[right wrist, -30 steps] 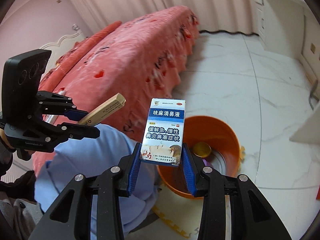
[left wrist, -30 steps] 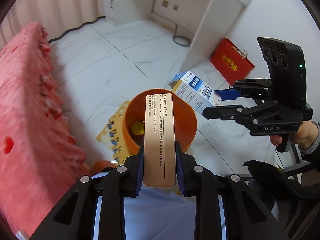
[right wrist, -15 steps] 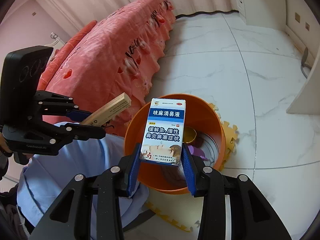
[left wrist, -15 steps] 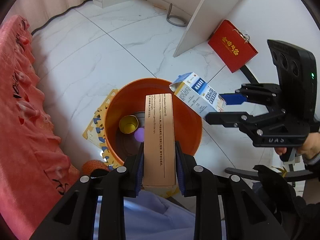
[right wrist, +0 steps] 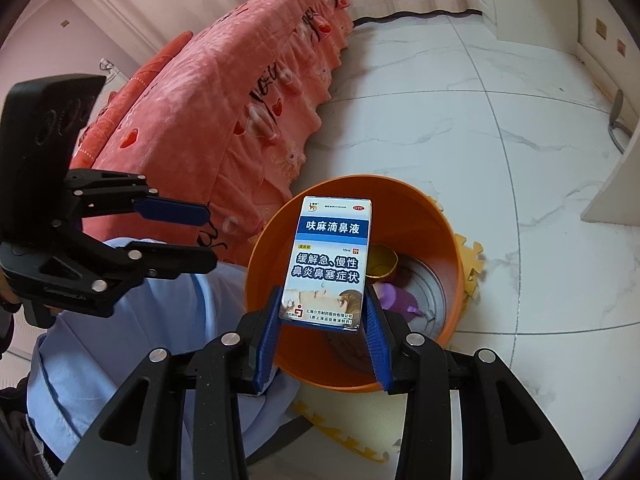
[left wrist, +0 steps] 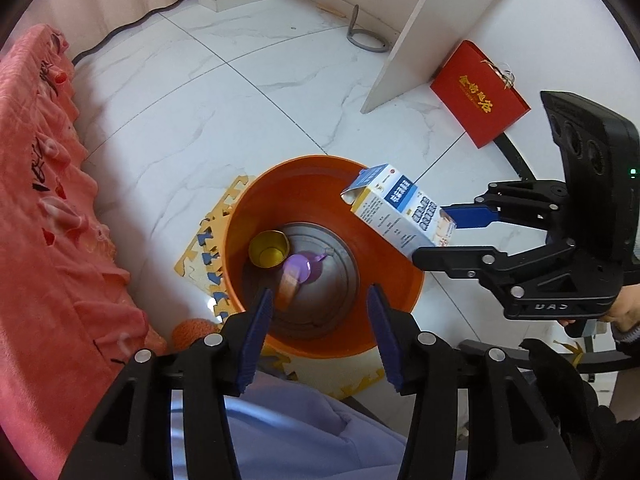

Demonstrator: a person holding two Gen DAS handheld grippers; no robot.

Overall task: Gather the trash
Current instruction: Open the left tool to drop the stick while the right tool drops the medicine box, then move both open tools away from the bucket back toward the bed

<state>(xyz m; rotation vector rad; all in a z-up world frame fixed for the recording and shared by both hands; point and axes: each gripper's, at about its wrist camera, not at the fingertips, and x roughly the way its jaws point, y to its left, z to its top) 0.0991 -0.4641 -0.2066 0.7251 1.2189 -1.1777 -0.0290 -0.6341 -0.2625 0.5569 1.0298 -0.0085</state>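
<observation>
We hold the left gripper [left wrist: 320, 330] with its jaws spread wide and nothing between them, poised above the near rim of the round orange plastic bin [left wrist: 404, 300] on the floor. A blurred tan slab-shaped item [left wrist: 288, 290] shows inside the bin just ahead of the left pad; we judge it to be trash in the bin, though the blur prevents identification. We hold the right gripper [right wrist: 322, 338] pressed onto the lower end of the blue-and-white cardboard medicine box [right wrist: 330, 260], which stands upright between the blue pads, its upper end projecting over the bin opening. From the left wrist view the box [left wrist: 400, 208] hangs above the far-right rim, with its open flap end pointing toward the bin centre. To perform the release well, we judge it best to carry the box inward until it is wholly over the opening, and only then part the jaws, so that it cannot strike the rim and fall to the white marble-pattern tiled floor [left wrist: 192, 112]. A small yellow cup [left wrist: 268, 249] and a purple plastic lid-like piece [left wrist: 301, 266] already lie on the bin bottom. The bin stands on a yellow foam puzzle mat [right wrist: 470, 276], near the pink-covered bed [right wrist: 224, 120].
</observation>
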